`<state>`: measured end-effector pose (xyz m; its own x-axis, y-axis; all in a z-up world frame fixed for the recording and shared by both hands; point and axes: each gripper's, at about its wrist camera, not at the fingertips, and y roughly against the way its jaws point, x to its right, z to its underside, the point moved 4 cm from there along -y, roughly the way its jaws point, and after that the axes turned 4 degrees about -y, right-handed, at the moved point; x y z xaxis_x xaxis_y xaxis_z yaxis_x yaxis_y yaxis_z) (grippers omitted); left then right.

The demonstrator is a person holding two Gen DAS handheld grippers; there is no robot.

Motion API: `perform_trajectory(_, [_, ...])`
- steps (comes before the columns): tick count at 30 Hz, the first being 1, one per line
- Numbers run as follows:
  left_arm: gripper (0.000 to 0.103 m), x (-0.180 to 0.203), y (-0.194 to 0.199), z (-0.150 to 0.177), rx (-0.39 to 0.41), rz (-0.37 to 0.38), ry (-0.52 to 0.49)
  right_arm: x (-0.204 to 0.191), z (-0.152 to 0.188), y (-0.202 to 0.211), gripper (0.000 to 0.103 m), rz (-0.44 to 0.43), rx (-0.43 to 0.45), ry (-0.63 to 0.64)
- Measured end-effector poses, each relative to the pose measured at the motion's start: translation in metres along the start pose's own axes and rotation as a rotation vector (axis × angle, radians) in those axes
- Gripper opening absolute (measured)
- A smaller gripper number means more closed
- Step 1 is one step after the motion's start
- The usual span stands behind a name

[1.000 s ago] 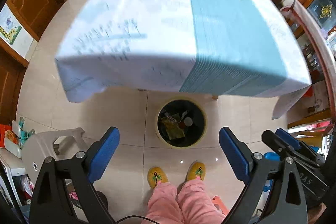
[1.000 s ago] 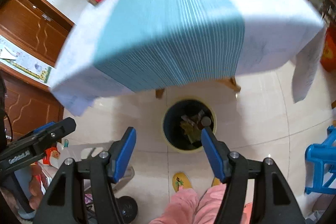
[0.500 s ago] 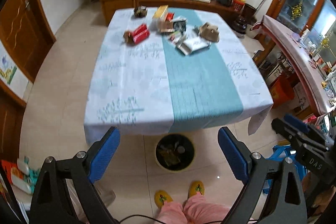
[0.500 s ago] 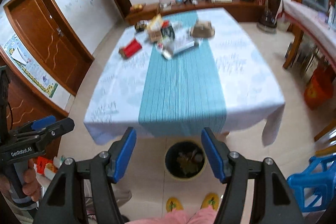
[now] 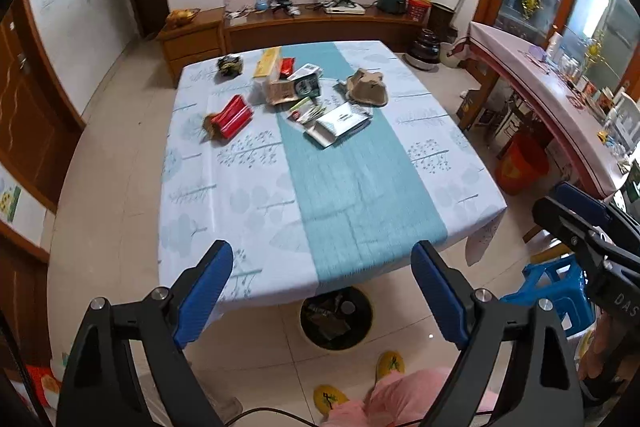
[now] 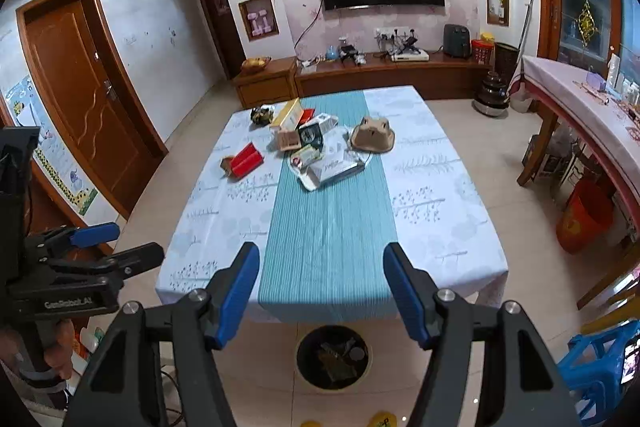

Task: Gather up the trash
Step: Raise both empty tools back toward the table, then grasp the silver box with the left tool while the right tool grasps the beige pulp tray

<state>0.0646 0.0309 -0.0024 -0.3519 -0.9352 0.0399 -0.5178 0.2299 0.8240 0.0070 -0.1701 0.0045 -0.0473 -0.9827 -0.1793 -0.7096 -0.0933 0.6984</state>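
A: In the left wrist view, where does the trash lie?

B: Most lies on the far half of the table (image 5: 256, 211): a red packet (image 5: 232, 115) on the white cloth left of the teal runner (image 5: 352, 195), a silver pouch (image 5: 342, 119) on the runner, a brown paper tray (image 5: 366, 89) just beyond the pouch. The trash bin (image 5: 336, 317) stands on the floor at the table's near edge, already holding scraps.

A: And the left gripper (image 5: 322, 291)?

B: Its jaws are closing, wide apart, nothing between them.

A: In the right wrist view?

B: The same table (image 6: 432, 227), red packet (image 6: 247, 159), pouch (image 6: 332, 169) and paper tray (image 6: 372, 135) at its far end, bin (image 6: 334, 357) below its near edge. The right gripper (image 6: 320, 293) gapes empty above that edge; the left one (image 6: 80, 267) sits off the table's left side.
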Motion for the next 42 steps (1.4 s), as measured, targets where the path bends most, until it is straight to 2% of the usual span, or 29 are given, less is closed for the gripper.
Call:
perform_trajectory(7, [0.089, 0.015, -0.054, -0.036, -0.065, 0.038, 0.004, 0.031, -0.025, -0.048, 0.064, -0.020, -0.051, -0.006])
perform_trajectory(15, [0.089, 0.038, -0.173, -0.105, -0.177, 0.111, 0.029, 0.084, -0.083, -0.140, 0.064, -0.097, -0.105, 0.051])
perform_trajectory(21, [0.089, 0.049, -0.282, -0.157, -0.285, 0.072, -0.044, 0.133, -0.128, -0.220, 0.064, -0.143, -0.191, 0.106])
perform_trajectory(26, [0.089, 0.050, -0.349, -0.175, -0.384, 0.041, -0.088, 0.157, -0.149, -0.283, 0.064, -0.162, -0.256, 0.173])
perform_trajectory(33, [0.090, 0.046, -0.402, -0.180, -0.485, 0.018, -0.117, 0.161, -0.163, -0.342, 0.064, -0.219, -0.311, 0.228])
perform_trajectory(34, [0.090, 0.046, -0.404, -0.182, -0.472, -0.007, -0.135, 0.160, -0.163, -0.347, 0.064, -0.233, -0.318, 0.241])
perform_trajectory(42, [0.088, 0.051, -0.439, -0.187, -0.536, -0.009, -0.144, 0.148, -0.172, -0.375, 0.064, -0.293, -0.339, 0.356])
